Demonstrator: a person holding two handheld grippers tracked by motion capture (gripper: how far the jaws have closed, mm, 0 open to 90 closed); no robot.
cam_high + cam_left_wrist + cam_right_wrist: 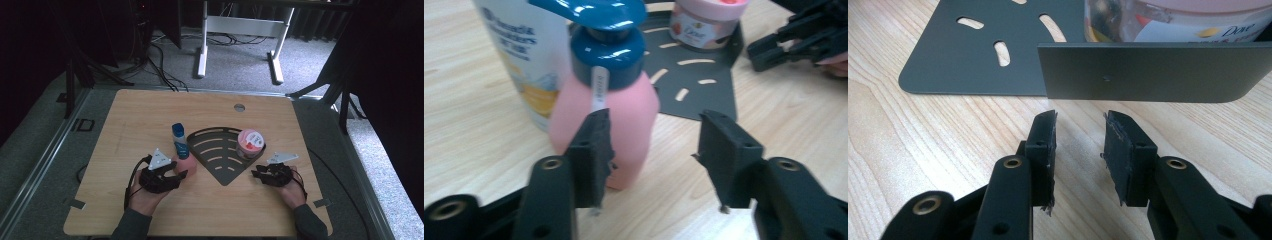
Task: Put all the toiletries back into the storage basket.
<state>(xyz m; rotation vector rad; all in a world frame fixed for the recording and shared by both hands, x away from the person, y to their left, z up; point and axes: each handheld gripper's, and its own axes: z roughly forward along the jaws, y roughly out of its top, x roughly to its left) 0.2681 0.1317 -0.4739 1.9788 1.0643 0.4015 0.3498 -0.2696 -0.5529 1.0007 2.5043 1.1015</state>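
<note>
Left tool gapes wide, seemingly brushing pink pump bottle; right tool stands narrowly parted, empty

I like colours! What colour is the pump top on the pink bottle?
The pump top is blue, on the pink bottle. It shows best in the left gripper view.

Black two-jaw left gripper, brass-ringed screw holes, frayed black jaw pads, grey three-cornered plate, black cable, matching right gripper, dark grey-green sleeves
</note>
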